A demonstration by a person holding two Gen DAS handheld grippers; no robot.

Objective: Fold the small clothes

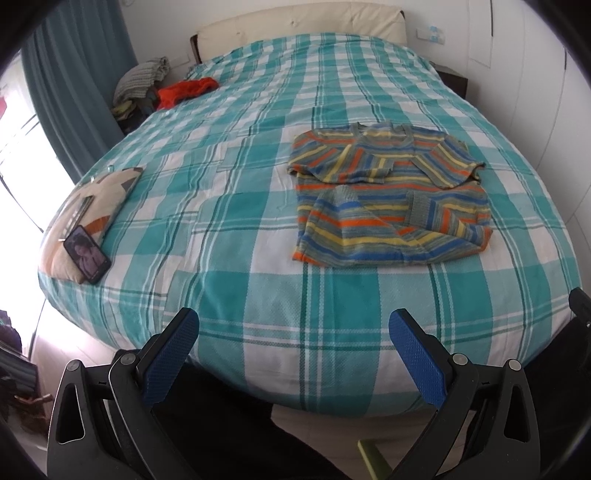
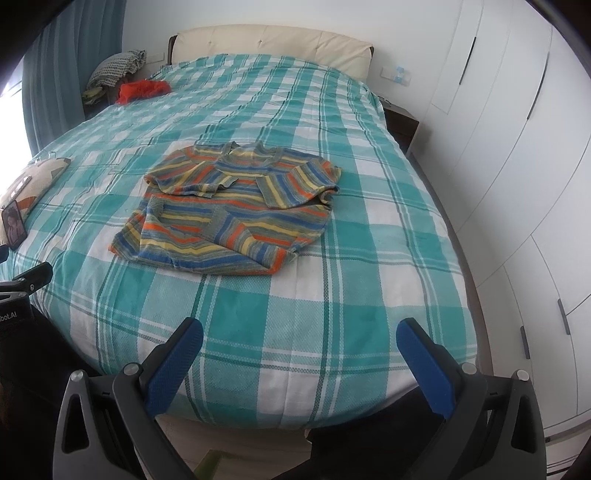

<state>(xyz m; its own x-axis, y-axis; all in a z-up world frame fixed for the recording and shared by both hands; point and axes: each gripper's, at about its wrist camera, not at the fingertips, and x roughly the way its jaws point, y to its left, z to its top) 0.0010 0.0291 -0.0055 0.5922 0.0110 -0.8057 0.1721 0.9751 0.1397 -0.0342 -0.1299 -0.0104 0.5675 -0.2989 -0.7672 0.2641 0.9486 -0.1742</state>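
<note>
A small striped sweater (image 1: 388, 195), orange, yellow, blue and grey, lies on the teal checked bedspread (image 1: 240, 221) with both sleeves folded in across its front. It also shows in the right wrist view (image 2: 229, 206). My left gripper (image 1: 293, 328) is open and empty, held over the foot edge of the bed, well short of the sweater. My right gripper (image 2: 299, 336) is open and empty too, over the same foot edge. The left gripper's tip (image 2: 33, 275) shows at the left edge of the right wrist view.
A cushion (image 1: 88, 218) with a phone (image 1: 86, 254) on it lies at the bed's left edge. A red garment (image 1: 184, 90) lies near the headboard (image 1: 295, 22), beside a pile of clothes (image 1: 140, 81). White wardrobes (image 2: 517, 147) stand to the right.
</note>
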